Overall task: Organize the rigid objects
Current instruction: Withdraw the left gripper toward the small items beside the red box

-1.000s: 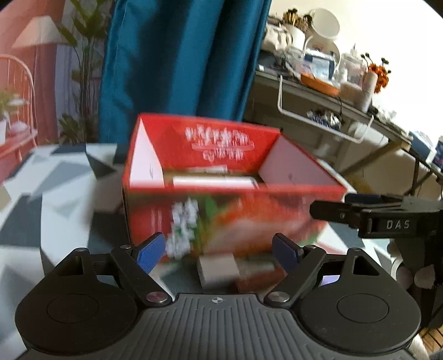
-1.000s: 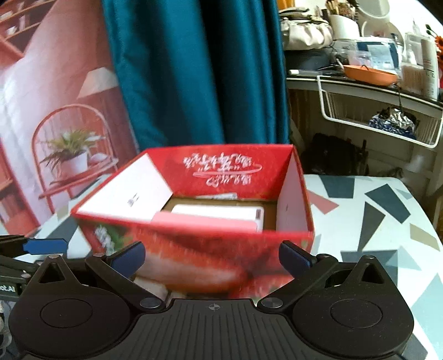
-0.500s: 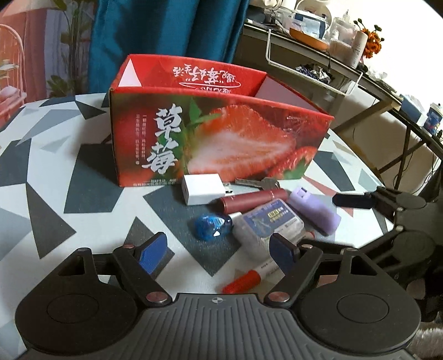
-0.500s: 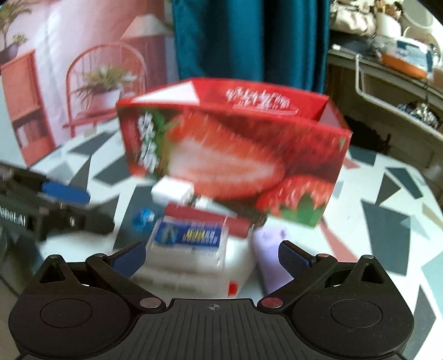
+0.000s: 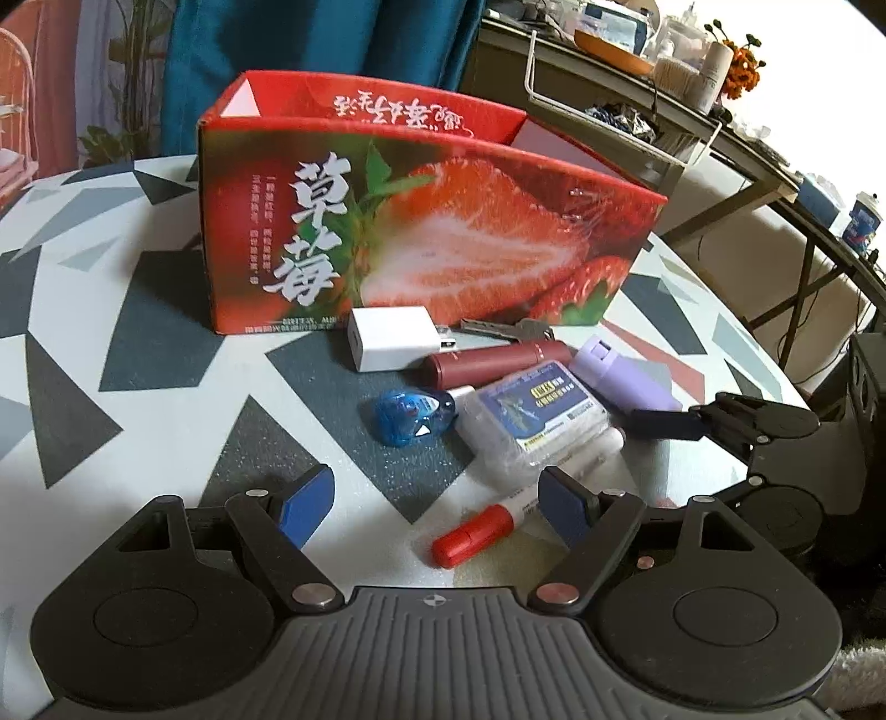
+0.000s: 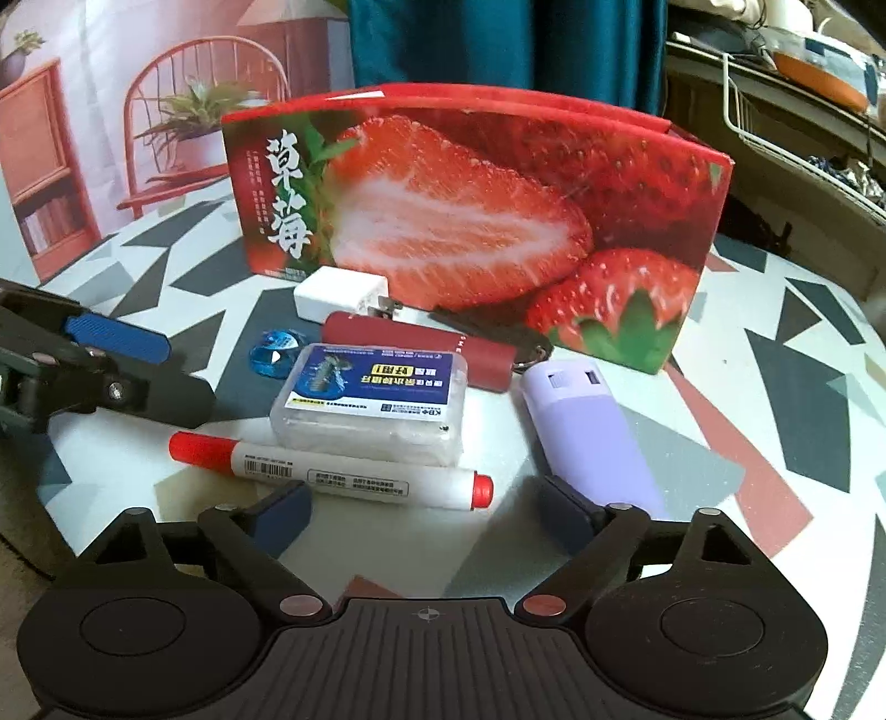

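Note:
A red strawberry box (image 5: 421, 221) (image 6: 470, 221) stands open-topped on the patterned table (image 5: 111, 310). In front of it lie a white charger (image 5: 387, 338), keys (image 5: 509, 329), a maroon tube (image 5: 493, 363), a blue trinket (image 5: 412, 415), a clear plastic case with a blue label (image 5: 534, 418) (image 6: 371, 401), a lilac device (image 5: 620, 374) (image 6: 587, 426) and a white marker with red caps (image 6: 332, 471) (image 5: 487, 529). My left gripper (image 5: 437, 498) is open, just short of the marker. My right gripper (image 6: 423, 512) is open, close behind the marker.
A teal curtain (image 5: 310, 50) hangs behind the table. A cluttered desk with a wire basket (image 5: 620, 105) stands at the right. A backdrop with a painted chair and plant (image 6: 183, 122) is at the left. The table edge curves near both grippers.
Both grippers have pulled back and dropped from above the box to table level in front of it. The small objects have come into view. Both stay open.

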Demonstrator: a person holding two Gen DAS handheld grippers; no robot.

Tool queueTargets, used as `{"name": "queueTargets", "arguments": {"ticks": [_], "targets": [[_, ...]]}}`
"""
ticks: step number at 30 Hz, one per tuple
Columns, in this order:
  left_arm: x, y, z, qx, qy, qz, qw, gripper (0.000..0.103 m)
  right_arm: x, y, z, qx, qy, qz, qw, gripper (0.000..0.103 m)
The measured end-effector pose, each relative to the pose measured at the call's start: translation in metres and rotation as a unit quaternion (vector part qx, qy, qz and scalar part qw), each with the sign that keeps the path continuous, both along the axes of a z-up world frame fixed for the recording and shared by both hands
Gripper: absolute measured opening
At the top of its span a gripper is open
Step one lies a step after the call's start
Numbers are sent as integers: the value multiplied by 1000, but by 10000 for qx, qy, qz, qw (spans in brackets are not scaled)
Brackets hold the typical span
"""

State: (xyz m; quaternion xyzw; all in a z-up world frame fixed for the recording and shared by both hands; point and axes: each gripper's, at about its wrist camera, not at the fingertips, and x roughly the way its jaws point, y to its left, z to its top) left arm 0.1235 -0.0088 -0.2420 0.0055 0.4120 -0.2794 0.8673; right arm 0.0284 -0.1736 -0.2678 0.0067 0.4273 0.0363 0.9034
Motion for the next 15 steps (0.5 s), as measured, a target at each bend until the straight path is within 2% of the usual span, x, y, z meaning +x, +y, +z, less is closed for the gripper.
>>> {"name": "queueTargets", "arguments": {"ticks": [7, 15], "targets": [[0, -6, -8, 82, 164, -143, 9997, 74, 1, 2, -1, 17, -62, 85, 9999, 87], [0, -7, -10, 181, 193, -111, 9996, 69, 3, 9, -1, 38, -79, 234, 9997, 82]]}}
